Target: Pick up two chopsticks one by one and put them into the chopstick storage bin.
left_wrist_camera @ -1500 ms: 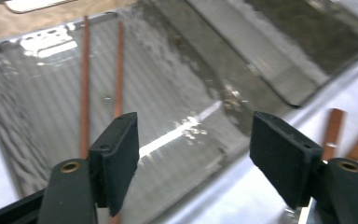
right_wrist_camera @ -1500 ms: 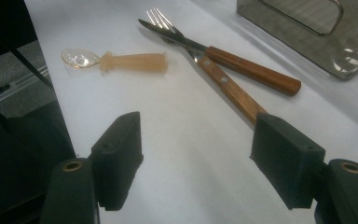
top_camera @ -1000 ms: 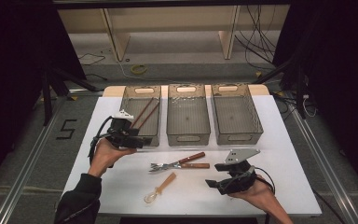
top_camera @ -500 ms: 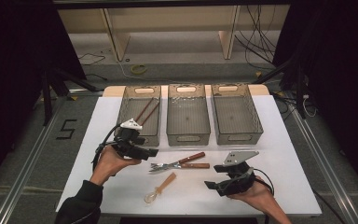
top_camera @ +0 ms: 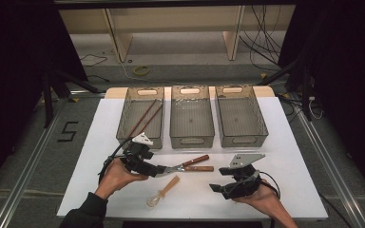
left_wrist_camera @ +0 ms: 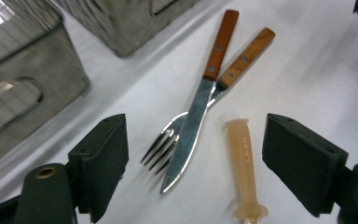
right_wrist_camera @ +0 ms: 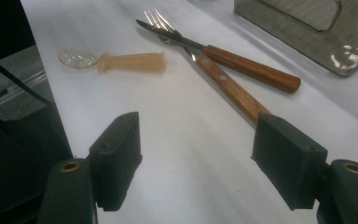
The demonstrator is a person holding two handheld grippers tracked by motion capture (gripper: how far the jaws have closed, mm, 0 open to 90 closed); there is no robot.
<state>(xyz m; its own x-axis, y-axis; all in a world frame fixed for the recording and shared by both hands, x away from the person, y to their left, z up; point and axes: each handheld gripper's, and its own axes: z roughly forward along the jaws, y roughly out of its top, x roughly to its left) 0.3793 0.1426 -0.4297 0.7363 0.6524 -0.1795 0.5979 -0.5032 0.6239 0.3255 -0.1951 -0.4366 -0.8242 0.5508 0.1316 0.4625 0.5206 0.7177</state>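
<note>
Steel-bladed, wood-handled knife point(left_wrist_camera: 200, 116) lies across wood-handled fork point(left_wrist_camera: 186, 128), centre frame, long axis bottom-to-top between left claw point(left_wrist_camera: 193, 163) jaws, wide, just opening, empty; nearer than right claw point(top_camera: 218, 188), wide.

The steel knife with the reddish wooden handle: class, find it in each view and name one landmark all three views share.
High view: the steel knife with the reddish wooden handle lies centre, below the middle bin.
Left gripper view: the knife runs down the centre, blade over the wooden-handled steel fork.
Right gripper view: the knife lies upper centre, handle pointing right.
Shared landmark: the translucent plastic spoon with the peach handle.
</note>
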